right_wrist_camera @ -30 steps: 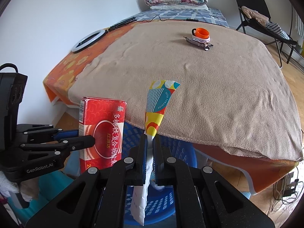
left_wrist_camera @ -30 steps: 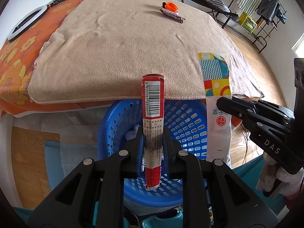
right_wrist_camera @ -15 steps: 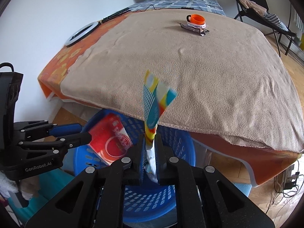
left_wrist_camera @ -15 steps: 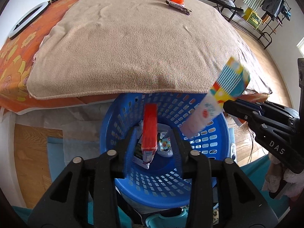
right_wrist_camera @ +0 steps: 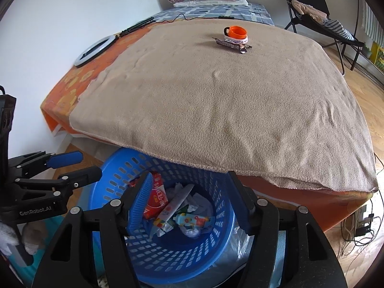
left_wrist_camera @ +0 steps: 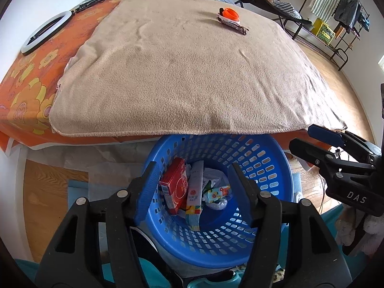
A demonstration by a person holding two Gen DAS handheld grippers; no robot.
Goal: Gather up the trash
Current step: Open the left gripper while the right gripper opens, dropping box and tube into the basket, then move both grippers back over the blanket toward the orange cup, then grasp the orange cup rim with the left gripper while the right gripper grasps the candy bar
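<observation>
Red box (left_wrist_camera: 175, 188) dropped in basket (left_wrist_camera: 271, 158) (w/ wrappers), blanket (left_wrist_camera: 192, 72) overhanging

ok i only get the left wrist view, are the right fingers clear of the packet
Observer: Yes. The right gripper has just been opening. Nothing is between its fingers, and the packet lies in the basket.
Operator: whats that orange thing at the far end
Observer: A mug with a handle, and a wrapper just in front of it.
Operator: anything underfoot on the right
Observer: Cables lie by the corner of the bed.
</observation>
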